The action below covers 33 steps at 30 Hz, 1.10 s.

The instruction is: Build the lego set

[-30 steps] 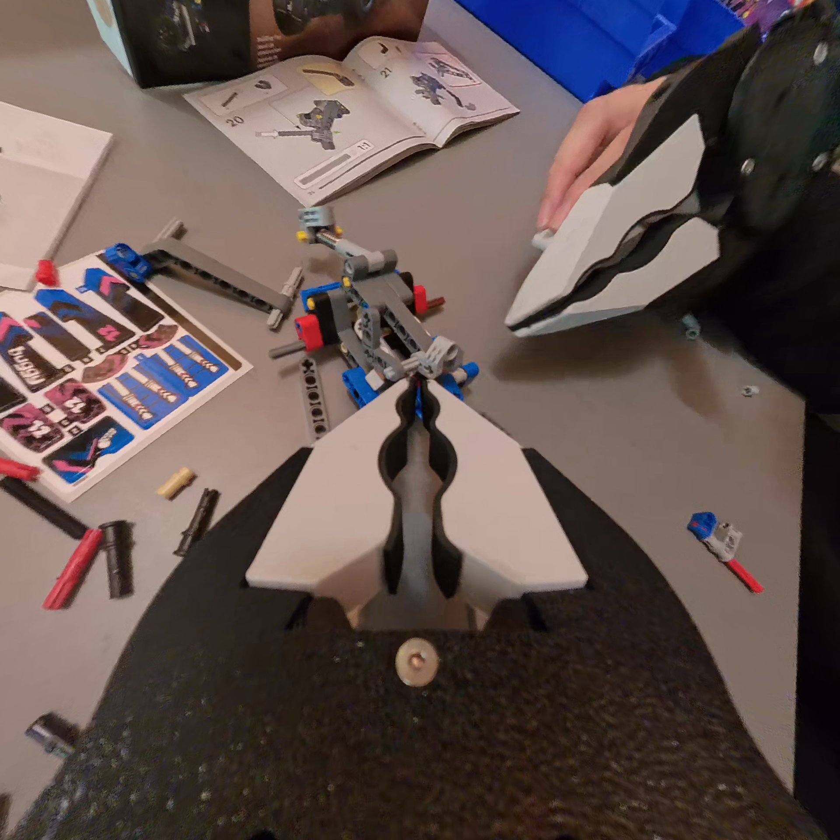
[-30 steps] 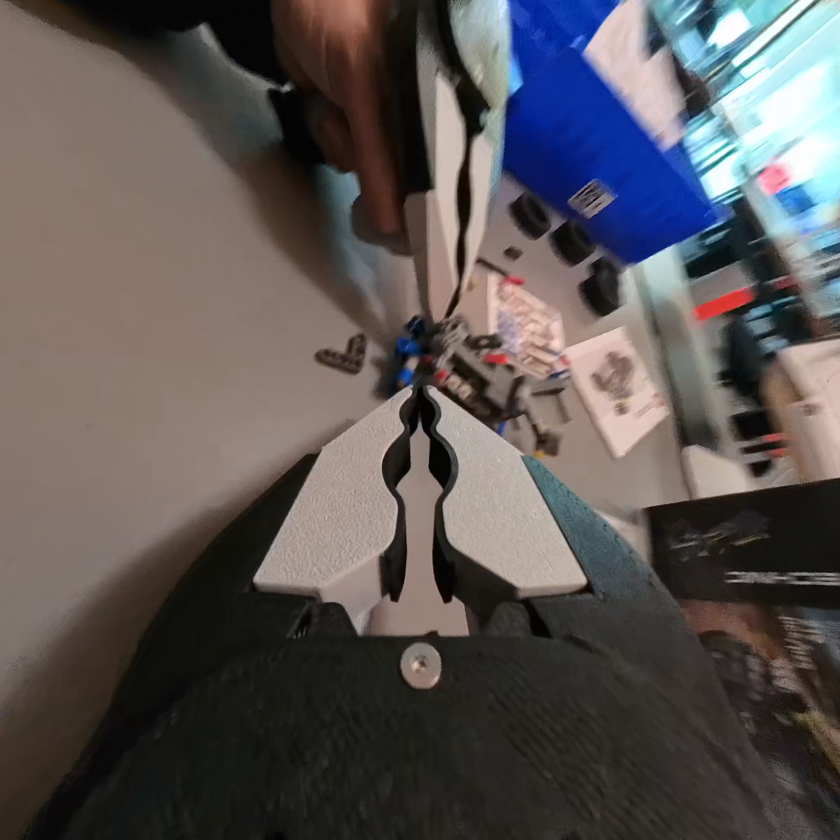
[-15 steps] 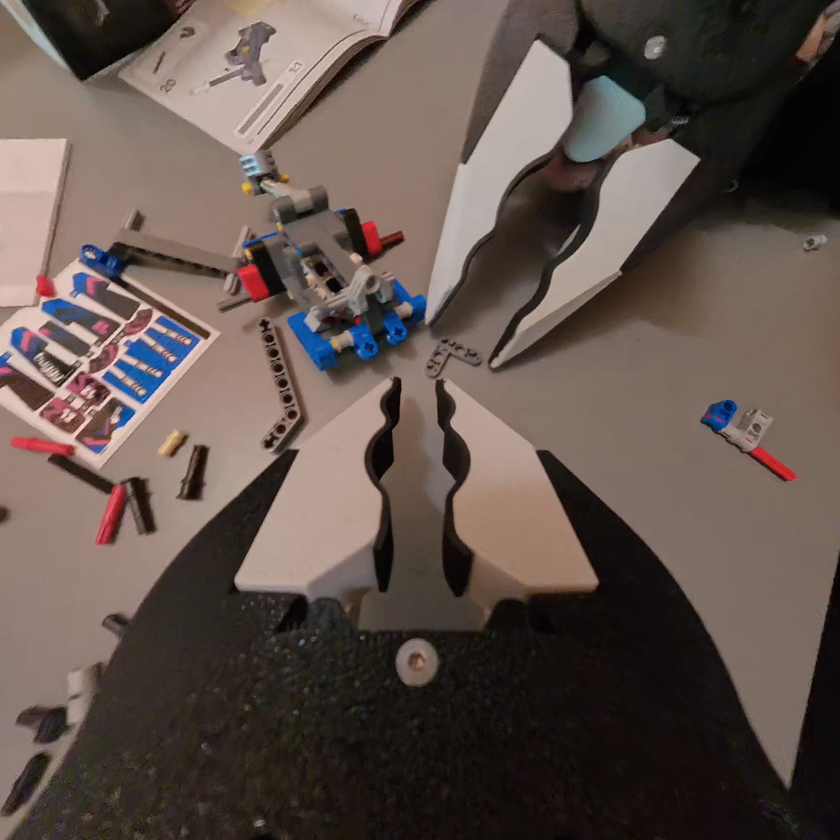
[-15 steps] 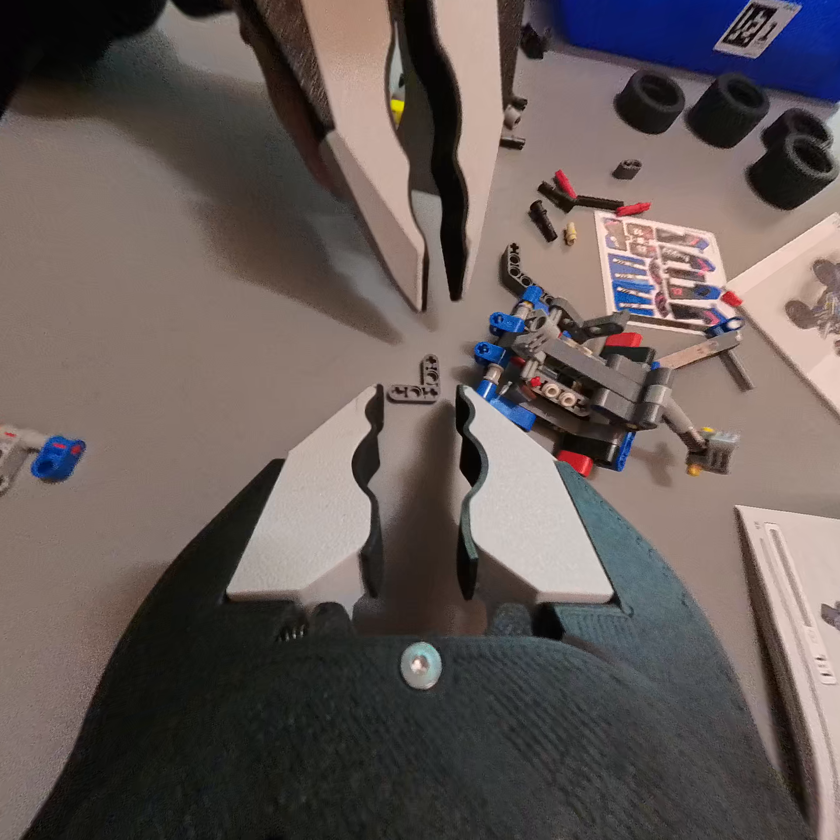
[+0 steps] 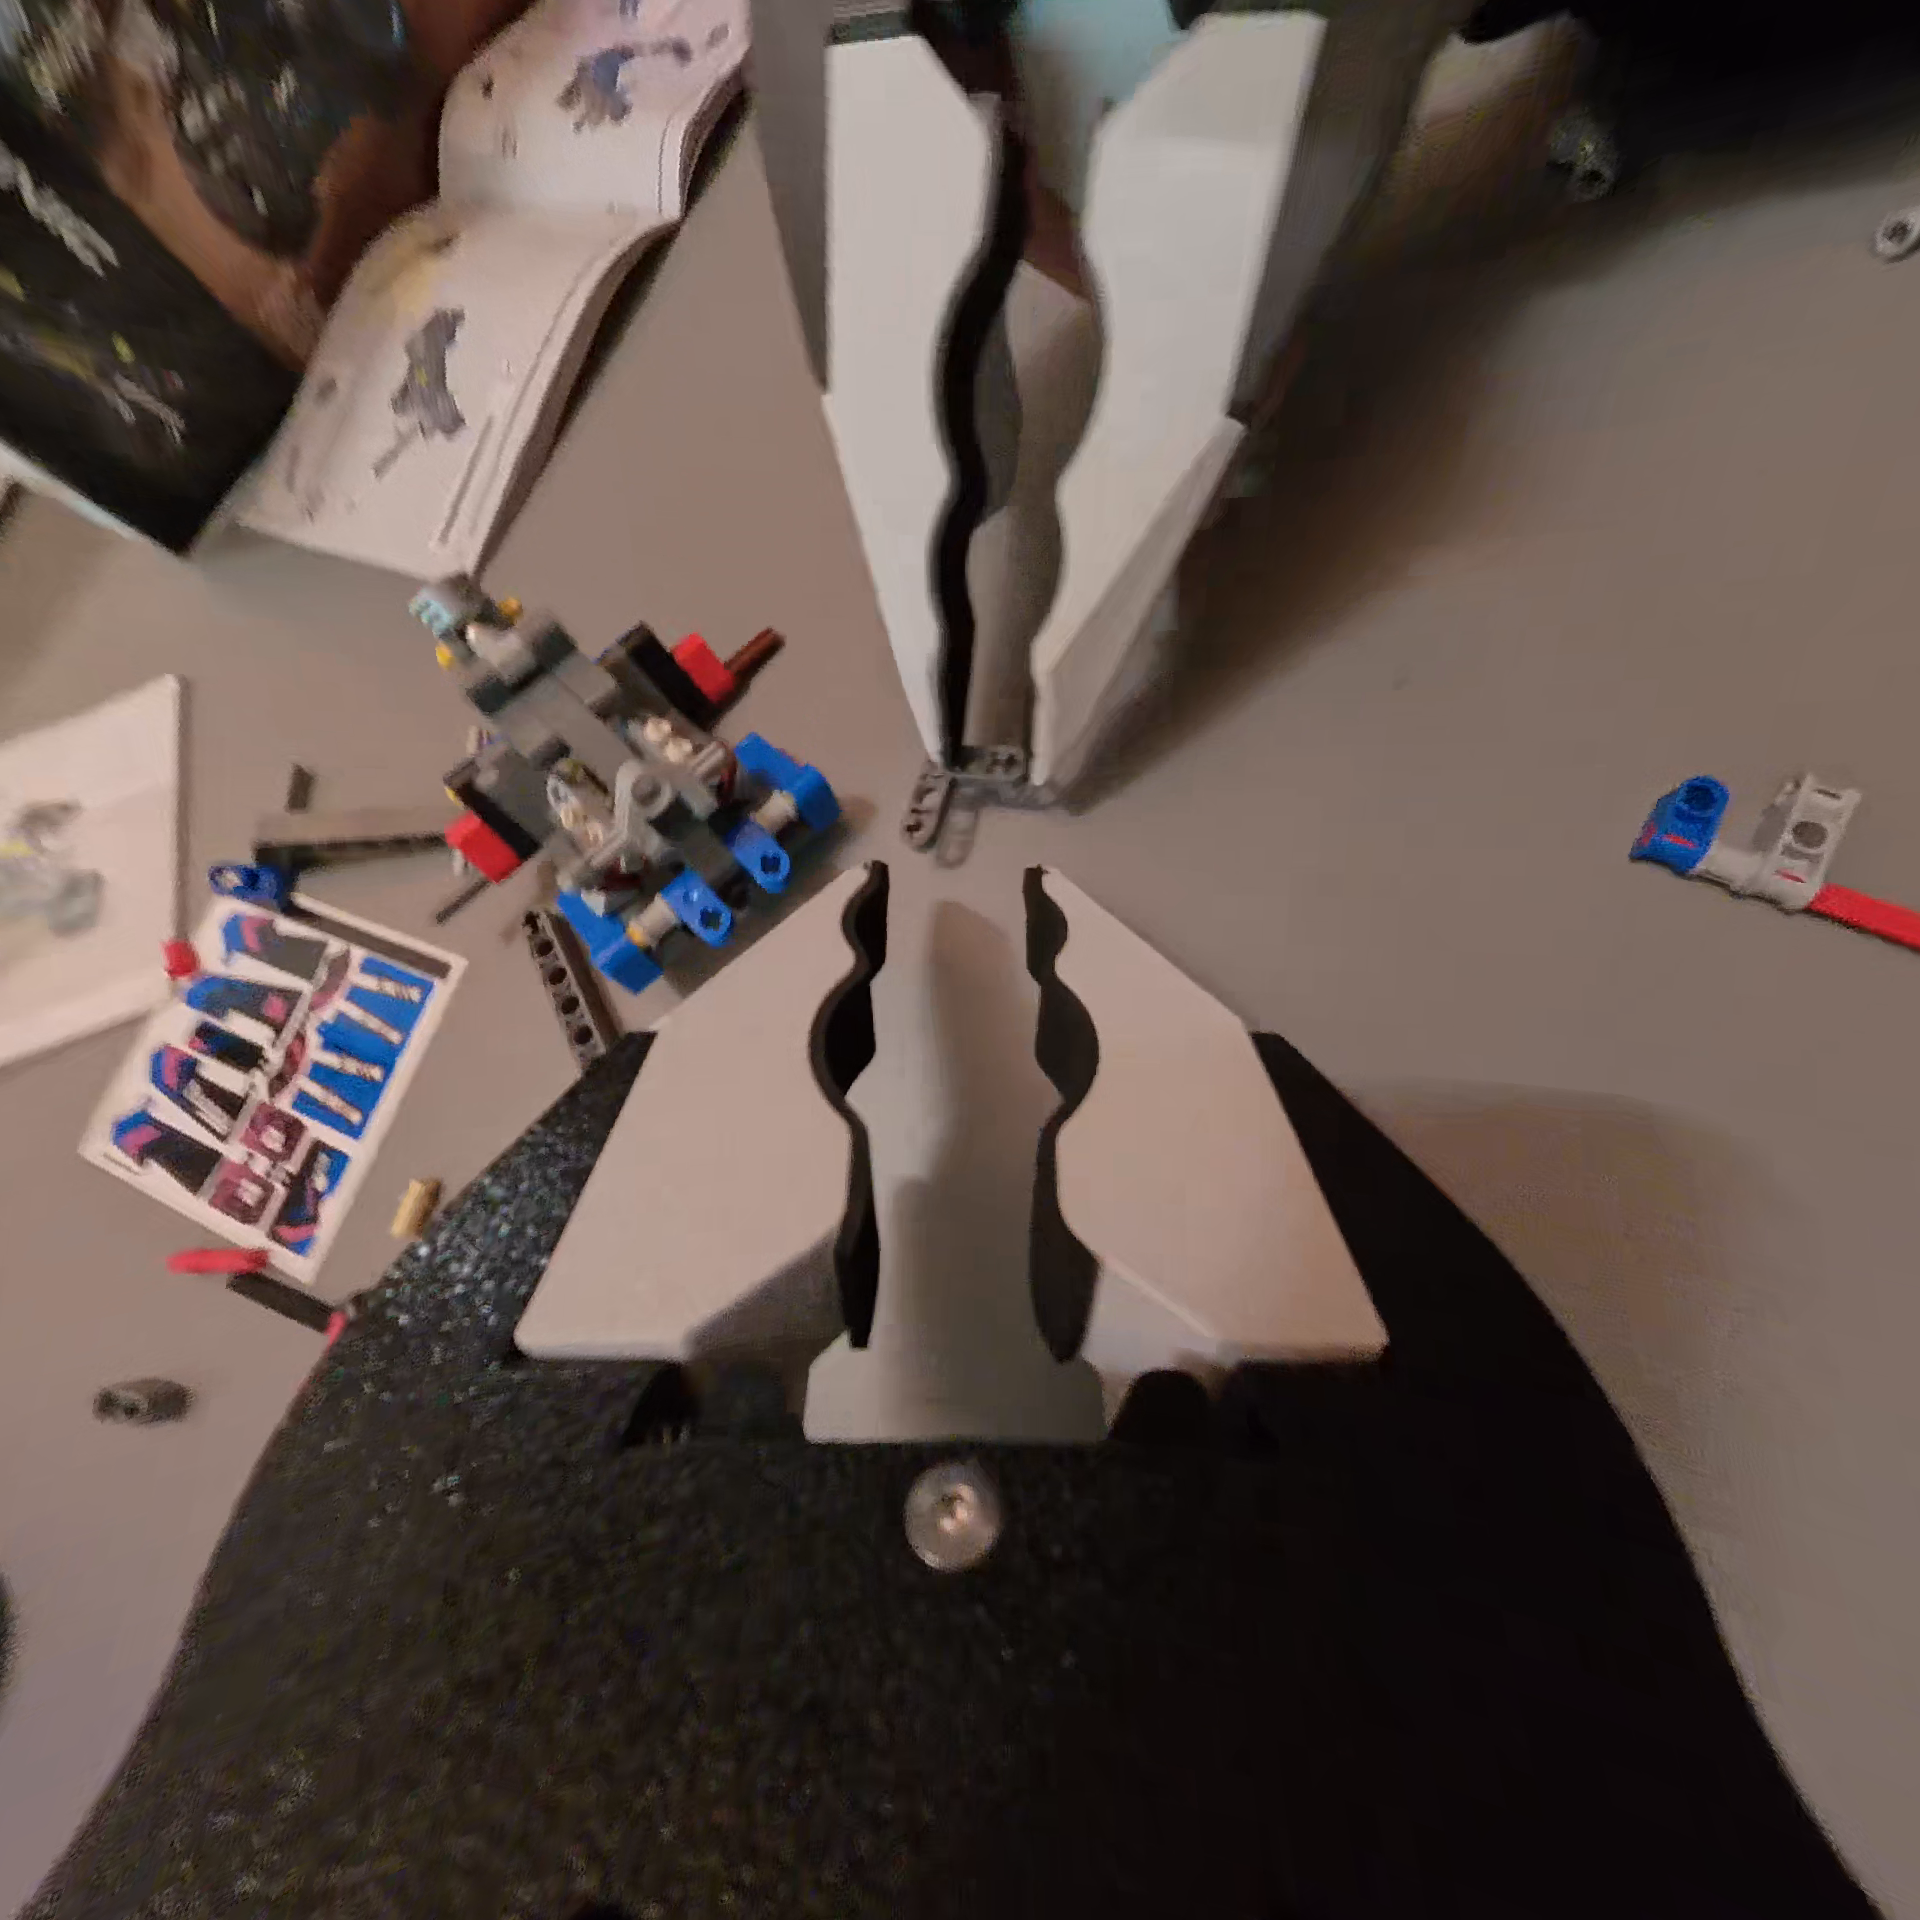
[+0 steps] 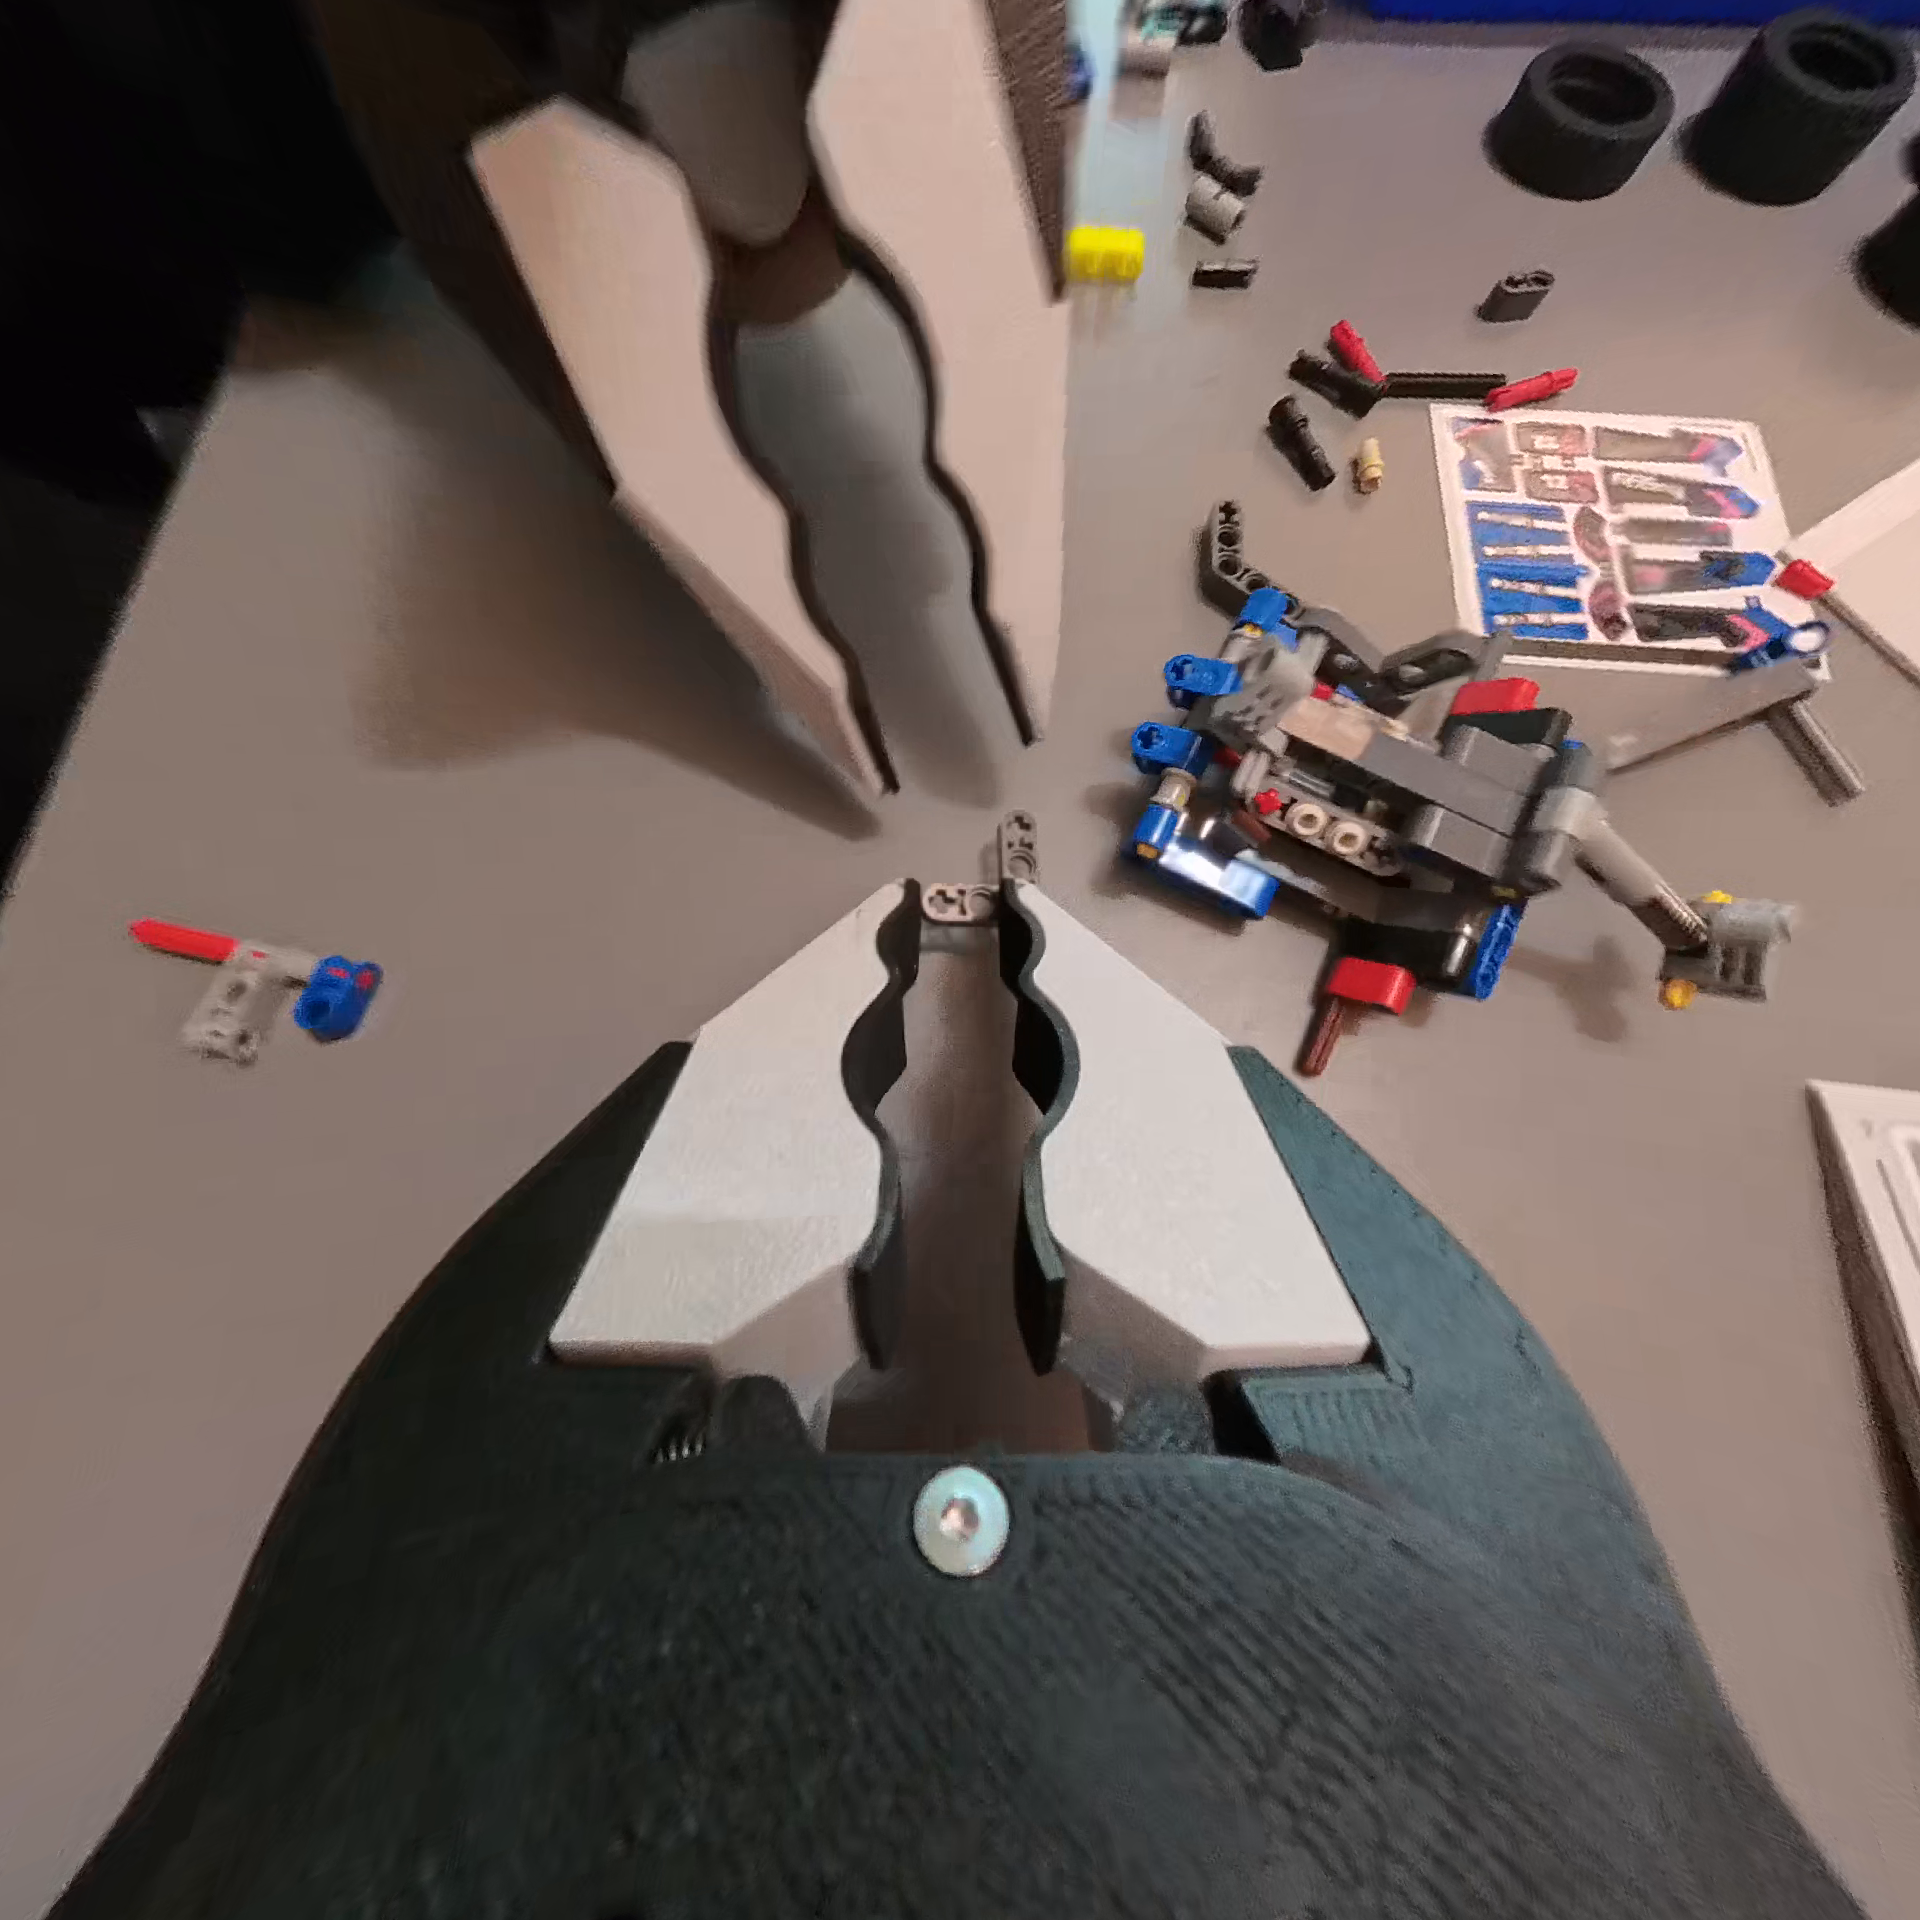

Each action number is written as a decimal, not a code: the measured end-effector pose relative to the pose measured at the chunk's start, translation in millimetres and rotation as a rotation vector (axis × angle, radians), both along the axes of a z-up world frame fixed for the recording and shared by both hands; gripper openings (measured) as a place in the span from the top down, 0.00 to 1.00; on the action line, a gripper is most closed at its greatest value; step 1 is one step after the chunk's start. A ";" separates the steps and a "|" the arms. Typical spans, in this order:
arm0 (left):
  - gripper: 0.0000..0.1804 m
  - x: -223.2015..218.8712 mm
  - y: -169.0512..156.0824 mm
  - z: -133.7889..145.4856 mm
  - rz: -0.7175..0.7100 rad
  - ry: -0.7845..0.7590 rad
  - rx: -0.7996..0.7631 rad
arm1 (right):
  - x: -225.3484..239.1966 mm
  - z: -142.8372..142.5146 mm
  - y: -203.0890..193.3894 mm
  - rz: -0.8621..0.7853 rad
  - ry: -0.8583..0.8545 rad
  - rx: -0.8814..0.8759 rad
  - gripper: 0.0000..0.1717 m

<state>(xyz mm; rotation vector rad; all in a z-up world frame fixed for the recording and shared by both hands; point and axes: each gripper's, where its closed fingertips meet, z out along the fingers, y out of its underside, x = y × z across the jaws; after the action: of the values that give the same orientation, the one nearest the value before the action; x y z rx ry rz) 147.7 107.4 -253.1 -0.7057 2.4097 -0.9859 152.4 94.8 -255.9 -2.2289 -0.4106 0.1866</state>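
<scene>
A small grey L-shaped beam (image 6: 1016, 847) lies on the grey table (image 6: 520, 935). My right gripper (image 6: 961, 891) is shut on one arm of it, both pads touching; the other arm sticks out past the tips. The left wrist view shows the same grip (image 5: 987, 764) on the beam (image 5: 940, 805). My left gripper (image 5: 956, 878) is open and empty, tips just short of the beam; it also shows in the right wrist view (image 6: 956, 764). A part-built grey, blue and red brick model (image 5: 623, 790) (image 6: 1403, 790) lies beside both grippers.
A sticker sheet (image 5: 270, 1081), an open instruction booklet (image 5: 499, 312) and a dark box (image 5: 104, 260) lie beyond the model. A small blue, grey and red sub-assembly (image 5: 1756, 852) lies apart. Black tyres (image 6: 1579, 120), a yellow piece (image 6: 1103, 255) and several loose pins are farther off. My left and right fingertips are right by each other.
My left gripper let go of the model, opened and drew back. My right gripper turned, came down with jaws wide around the L-shaped beam, then closed onto it.
</scene>
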 end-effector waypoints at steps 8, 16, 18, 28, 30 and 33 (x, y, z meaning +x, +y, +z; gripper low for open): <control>0.87 -0.2 -13.7 -1.6 -0.068 -0.097 0.129 | -10.2 0.9 -23.1 0.046 0.201 -0.064 0.93; 0.86 5.9 -28.5 11.8 -0.084 -0.228 0.197 | -4.6 37.6 -28.4 0.009 0.693 0.053 1.00; 0.85 3.5 -32.4 13.6 -0.076 -0.175 0.086 | -4.6 48.6 -32.5 0.066 0.730 0.105 1.00; 0.98 -5.3 -40.9 46.7 -0.054 0.055 -0.408 | -10.0 47.9 -37.7 0.150 0.520 0.139 1.00; 1.00 -5.1 -40.4 45.6 -0.057 0.039 -0.388 | -11.7 48.0 -40.2 0.172 0.502 0.136 1.00; 0.88 -7.2 -41.5 44.7 -0.093 -0.012 -0.329 | -11.3 49.2 -40.9 0.165 0.531 0.125 1.00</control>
<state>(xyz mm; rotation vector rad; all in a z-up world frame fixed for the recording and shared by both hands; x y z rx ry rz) 140.6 65.9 -208.4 -0.6988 2.3113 -1.4419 141.1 53.9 -206.7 -1.9266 -0.3013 0.7966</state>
